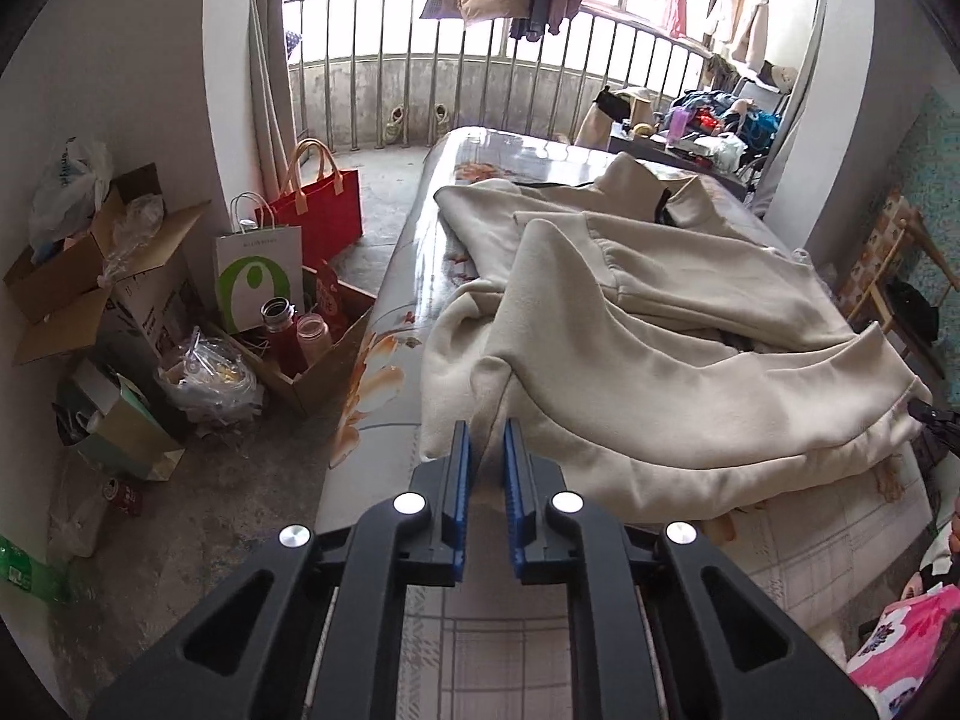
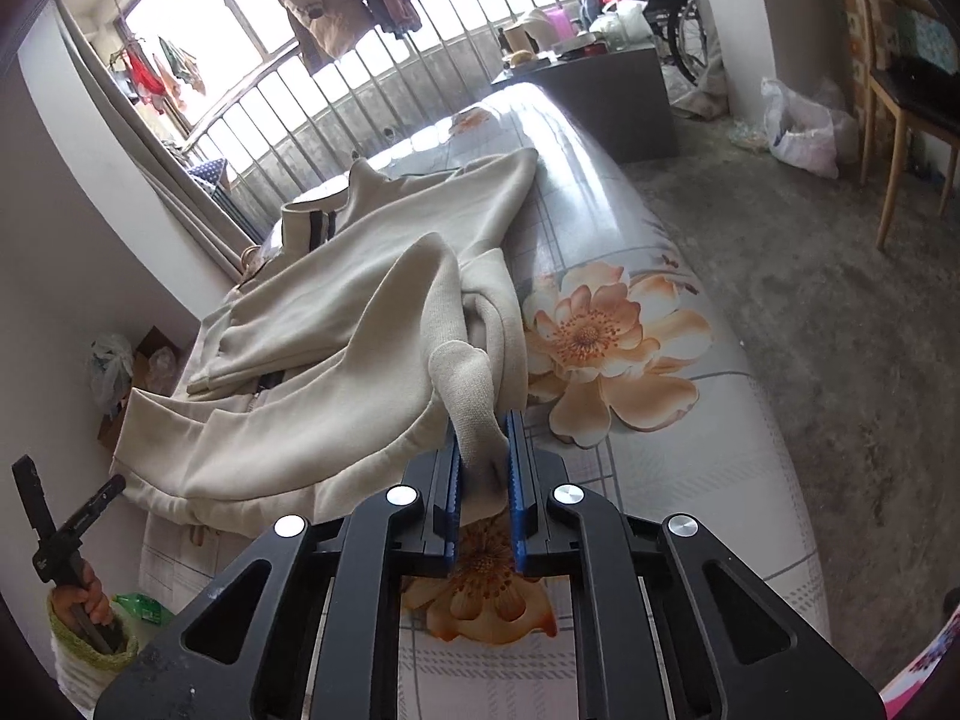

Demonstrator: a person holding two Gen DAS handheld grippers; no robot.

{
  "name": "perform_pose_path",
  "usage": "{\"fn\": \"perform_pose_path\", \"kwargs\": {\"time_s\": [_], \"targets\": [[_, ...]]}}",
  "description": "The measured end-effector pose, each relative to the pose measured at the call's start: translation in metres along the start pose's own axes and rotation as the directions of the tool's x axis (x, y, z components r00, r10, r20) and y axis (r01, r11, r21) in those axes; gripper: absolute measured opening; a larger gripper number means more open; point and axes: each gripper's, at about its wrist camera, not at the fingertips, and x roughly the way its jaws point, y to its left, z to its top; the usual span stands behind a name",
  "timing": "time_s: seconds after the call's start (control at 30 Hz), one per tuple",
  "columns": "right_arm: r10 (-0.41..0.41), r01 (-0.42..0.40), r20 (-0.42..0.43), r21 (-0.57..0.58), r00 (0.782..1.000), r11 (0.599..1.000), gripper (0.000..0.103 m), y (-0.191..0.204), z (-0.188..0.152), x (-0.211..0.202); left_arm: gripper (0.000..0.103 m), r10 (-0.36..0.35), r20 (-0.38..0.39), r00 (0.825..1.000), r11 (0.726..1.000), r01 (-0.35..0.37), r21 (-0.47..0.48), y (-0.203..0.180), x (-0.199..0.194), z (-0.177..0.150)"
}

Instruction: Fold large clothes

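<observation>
Jacket (image 1: 630,312) on table (image 1: 480,630), bags (image 1: 264,276) left.

A long table (image 1: 420,276) under a glossy flower-printed cover carries a cream jacket (image 1: 660,324), spread across its middle and reaching both long edges, sleeves folded over.

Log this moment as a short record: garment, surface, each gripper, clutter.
garment: cream jacket, rumpled, sleeves folded over the body
surface: floral table cover
left gripper: shut on the jacket's near hem fold
right gripper: shut on the jacket's ribbed cuff
clutter: red bag and cardboard boxes on the floor beside the table
</observation>
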Motion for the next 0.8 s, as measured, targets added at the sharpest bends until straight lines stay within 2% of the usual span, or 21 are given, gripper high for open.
{"fn": "perform_pose_path", "kwargs": {"time_s": [0.17, 0.3, 0.37, 0.43, 0.47, 0.53, 0.6, 0.63, 0.73, 0.8], "targets": [[0.022, -0.022, 0.01, 0.015, 1.0, 1.0, 0.01, -0.005, -0.004, -0.032, 0.01, -0.088, -0.057, 0.995, 0.996, 0.088, 0.002, 0.0, -0.032, -0.019], [0.035, -0.032, -0.045, 0.059, 0.998, 0.998, 0.012, -0.022, -0.026, -0.042, 0.01, -0.113, -0.149, 0.982, 0.993, 0.106, -0.055, 0.015, -0.036, -0.043], [-0.013, 0.019, -0.097, 0.058, 0.995, 0.998, 0.018, -0.029, -0.038, -0.033, 0.012, -0.124, -0.203, 0.971, 0.99, 0.107, -0.09, 0.023, -0.025, -0.056], [-0.142, 0.147, -0.135, 0.029, 0.981, 0.989, 0.029, -0.032, -0.043, -0.025, 0.015, -0.12, -0.245, 0.962, 0.988, 0.091, -0.127, 0.029, -0.015, -0.063], [-0.17, 0.175, -0.13, 0.026, 0.977, 0.984, 0.03, -0.032, -0.043, -0.027, 0.016, -0.129, -0.245, 0.961, 0.986, 0.096, -0.139, 0.031, -0.015, -0.063], [-0.194, 0.196, -0.079, 0.019, 0.978, 0.98, 0.032, -0.025, -0.038, -0.041, 0.016, -0.114, -0.204, 0.972, 0.988, 0.089, -0.127, 0.032, -0.028, -0.056], [-0.254, 0.253, -0.001, -0.025, 0.967, 0.967, 0.048, -0.01, -0.031, -0.058, 0.016, -0.071, -0.141, 0.987, 0.993, 0.057, -0.099, 0.034, -0.044, -0.045], [-0.265, 0.266, 0.036, -0.051, 0.964, 0.963, 0.053, 0.0, -0.029, -0.065, 0.016, -0.064, -0.11, 0.992, 0.994, 0.053, -0.1, 0.037, -0.051, -0.041], [-0.212, 0.22, 0.071, -0.135, 0.975, 0.966, 0.059, 0.027, -0.027, -0.068, 0.016, -0.134, -0.059, 0.989, 0.985, 0.126, -0.118, 0.032, -0.059, -0.033], [-0.144, 0.149, 0.042, -0.196, 0.989, 0.969, 0.065, 0.052, -0.032, -0.055, 0.017, -0.18, -0.072, 0.981, 0.981, 0.174, -0.084, 0.012, -0.05, -0.03]]}}
